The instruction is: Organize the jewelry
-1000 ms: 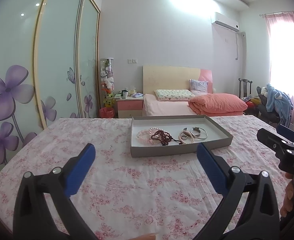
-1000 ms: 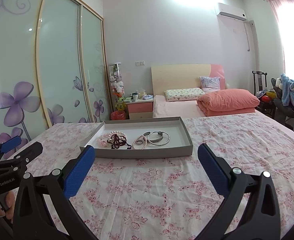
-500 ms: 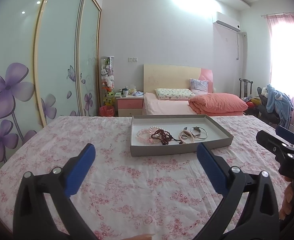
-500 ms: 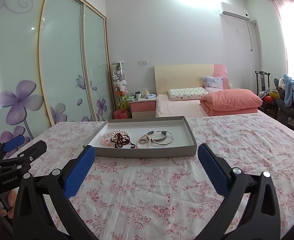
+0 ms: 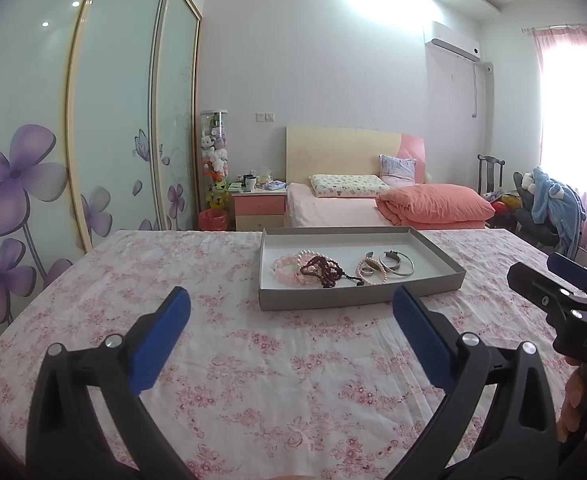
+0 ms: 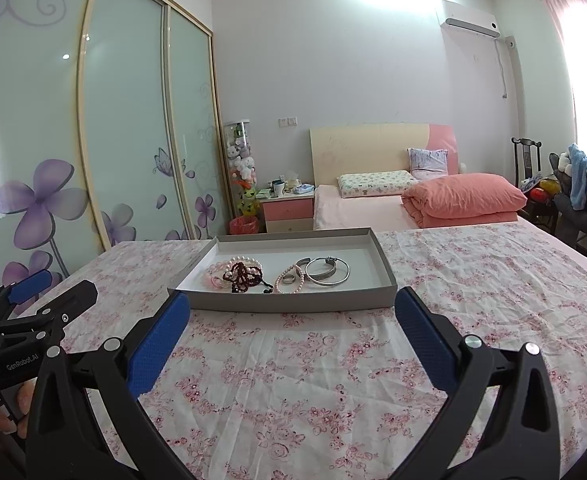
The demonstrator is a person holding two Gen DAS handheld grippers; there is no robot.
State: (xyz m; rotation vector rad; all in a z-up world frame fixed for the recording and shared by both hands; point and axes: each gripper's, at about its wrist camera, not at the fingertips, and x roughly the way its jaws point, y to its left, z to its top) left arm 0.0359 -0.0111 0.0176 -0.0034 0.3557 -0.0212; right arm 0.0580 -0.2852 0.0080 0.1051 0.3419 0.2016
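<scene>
The left gripper [image 5: 291, 328], black-framed with blue pads, is hovering over the pink-flowered bedspread [image 5: 253, 360] with its jaws spread wide and nothing between them. The right gripper [image 6: 292, 328] is hanging beside it in the same way, wide apart and empty.

Just ahead of both sets of pads, the shallow grey cardboard tray [image 6: 293, 303] is sitting flat on the bedspread, its near wall facing the grippers. All the jewelry is lying inside it, toward the near side. Ahead and to the left of the right gripper, a pale pink bead bracelet [image 6: 213, 278] and a white pearl bracelet [image 6: 242, 260] are tangling with a dark red bead strand [image 6: 245, 276]. Straight ahead, a small pearl loop [image 6: 289, 285] is ringing a small silver ring [image 6: 289, 278], and a thin silver bangle [image 6: 327, 272] is lying just beyond to the right.

The beaded pieces look light, limp and likely to drag their neighbours along; pinching across a few beads at a free edge seems safest. The bangle looks stiff and slippery, best nipped across its rim.
</scene>
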